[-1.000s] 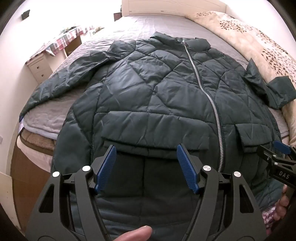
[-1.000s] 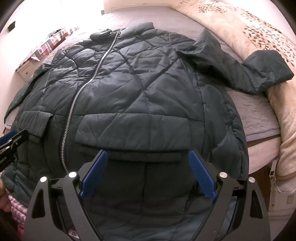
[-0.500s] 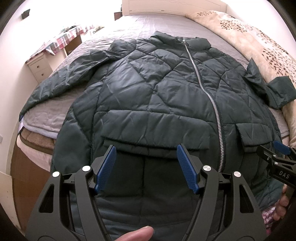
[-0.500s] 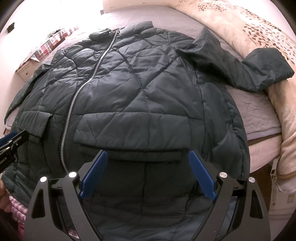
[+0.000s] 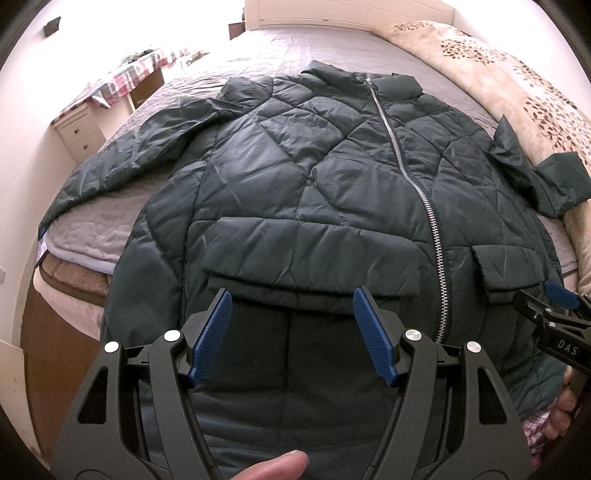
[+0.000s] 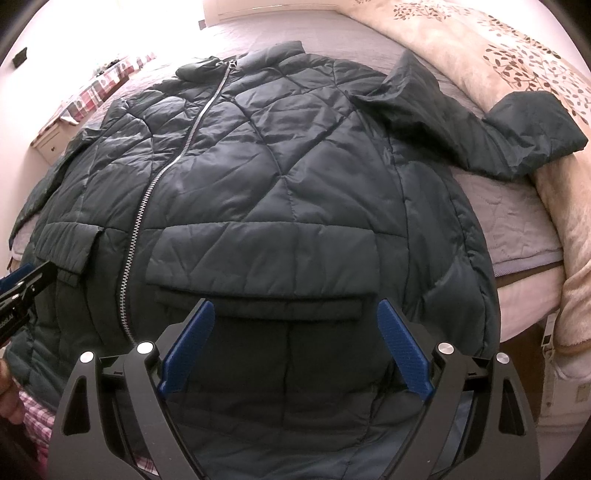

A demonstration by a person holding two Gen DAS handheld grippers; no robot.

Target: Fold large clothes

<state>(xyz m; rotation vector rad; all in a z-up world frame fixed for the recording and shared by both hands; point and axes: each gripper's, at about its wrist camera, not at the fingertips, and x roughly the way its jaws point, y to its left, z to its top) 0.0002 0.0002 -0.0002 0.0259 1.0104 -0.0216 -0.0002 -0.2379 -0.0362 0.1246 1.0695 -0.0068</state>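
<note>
A dark green quilted jacket (image 5: 314, 192) lies face up on the bed, zipped, with its hem hanging over the foot of the bed toward me; it also fills the right wrist view (image 6: 280, 184). One sleeve (image 5: 122, 162) lies spread to the left. The other sleeve (image 6: 491, 125) lies to the right, its cuff up on the blanket. My left gripper (image 5: 291, 306) is open over the lower left panel, below a pocket flap (image 5: 306, 258). My right gripper (image 6: 295, 314) is open over the lower right panel, below the other pocket flap (image 6: 262, 254). Neither holds anything.
The bed has a grey quilted cover (image 5: 314, 44) and a beige leaf-print blanket (image 5: 498, 77) along its right side. A white nightstand (image 5: 79, 133) and a plaid-covered table (image 5: 125, 74) stand to the left. The headboard (image 5: 351, 11) is at the far end.
Both grippers have stayed open and eased slightly lower and closer over the hem. The jacket has not moved.
</note>
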